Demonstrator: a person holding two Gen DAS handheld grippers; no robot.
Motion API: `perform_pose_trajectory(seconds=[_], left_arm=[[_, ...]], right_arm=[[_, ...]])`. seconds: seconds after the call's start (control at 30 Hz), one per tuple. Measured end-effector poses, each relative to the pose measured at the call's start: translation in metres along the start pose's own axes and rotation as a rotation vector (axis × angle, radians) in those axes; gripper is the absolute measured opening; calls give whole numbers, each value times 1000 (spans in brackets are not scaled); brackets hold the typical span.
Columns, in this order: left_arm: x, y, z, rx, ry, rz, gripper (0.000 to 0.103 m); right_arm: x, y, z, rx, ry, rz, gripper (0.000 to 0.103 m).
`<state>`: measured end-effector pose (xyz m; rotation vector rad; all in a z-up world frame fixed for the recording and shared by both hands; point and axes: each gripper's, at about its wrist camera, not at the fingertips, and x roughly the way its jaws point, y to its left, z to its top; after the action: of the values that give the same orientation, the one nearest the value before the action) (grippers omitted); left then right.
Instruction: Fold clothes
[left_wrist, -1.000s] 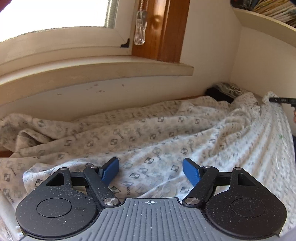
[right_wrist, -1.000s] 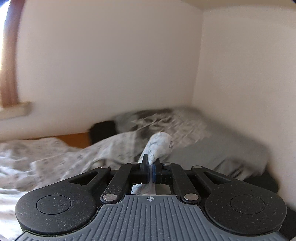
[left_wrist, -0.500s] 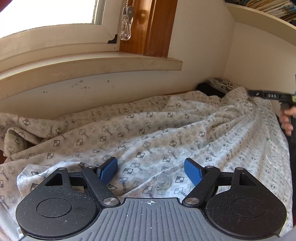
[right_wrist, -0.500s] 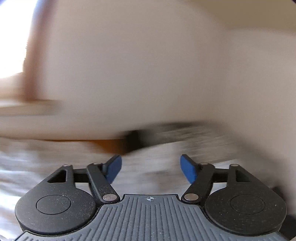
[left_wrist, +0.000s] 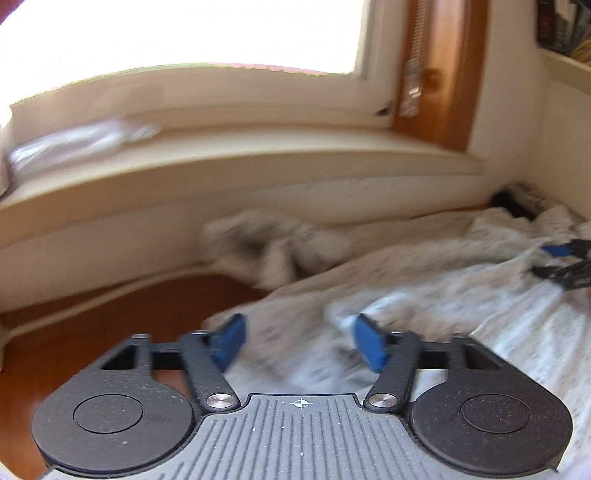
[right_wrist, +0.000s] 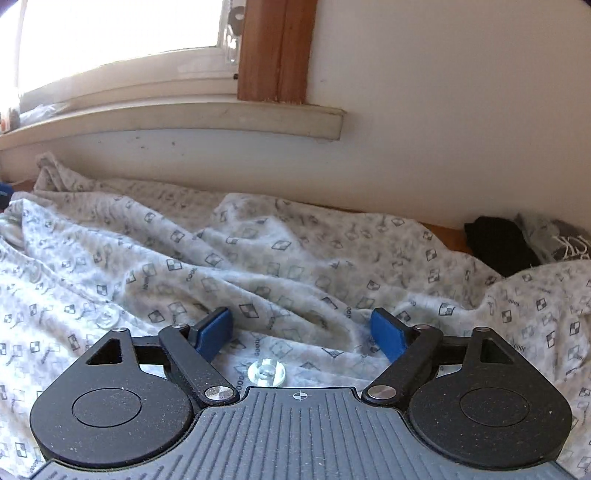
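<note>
Fingers spread wide and holding nothing, our right gripper (right_wrist: 301, 334) hovers low over the pale grey, soft cotton garment printed with small dark checked squares (right_wrist: 280, 258), which lies rumpled and unfolded across the wooden surface (left_wrist: 122, 314) below the window. We see its long run of cloth stretching left to right along the wall, with a clear round plastic button (right_wrist: 266, 372) directly under the right gripper's blue pads (right_wrist: 388, 338). Our left gripper (left_wrist: 298, 343), equally agape and empty, sits at the garment's left edge, half over bare reddish wood; that view is blurred. We judge the right gripper nearer to the button placket, the left nearer to the bunched far-left end (left_wrist: 258, 243). Beyond lie a cream painted windowsill (right_wrist: 207, 118), a black cloth item (right_wrist: 498, 247) and a dark grey printed fabric (right_wrist: 565, 243) against the white wall.
</note>
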<state>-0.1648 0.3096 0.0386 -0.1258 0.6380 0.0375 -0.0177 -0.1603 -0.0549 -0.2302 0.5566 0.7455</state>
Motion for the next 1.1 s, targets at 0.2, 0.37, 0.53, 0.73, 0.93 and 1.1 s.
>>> perform_pose_trajectory(seconds=[0.2,0.37,0.53,0.73,0.93,1.1], left_arm=[[4,18,-10,-83,25,-70,35],[13,14,-4,-53,5,-9,48],[20,11,1,-21,-21,-38,3],[5,9,9,60,-43,-41,0],[-6,23,6,55,-19,25,2],[0,34,-3,3,12,-5,22]], right_arm=[[12,0,0,16,38,13,85],[14,3,-1,13,43,10,86],[14,1,-1,8,44,17,86],[14,1,-1,8,45,18,86],[14,1,-1,6,44,16,87],[14,1,-1,8,44,16,87]])
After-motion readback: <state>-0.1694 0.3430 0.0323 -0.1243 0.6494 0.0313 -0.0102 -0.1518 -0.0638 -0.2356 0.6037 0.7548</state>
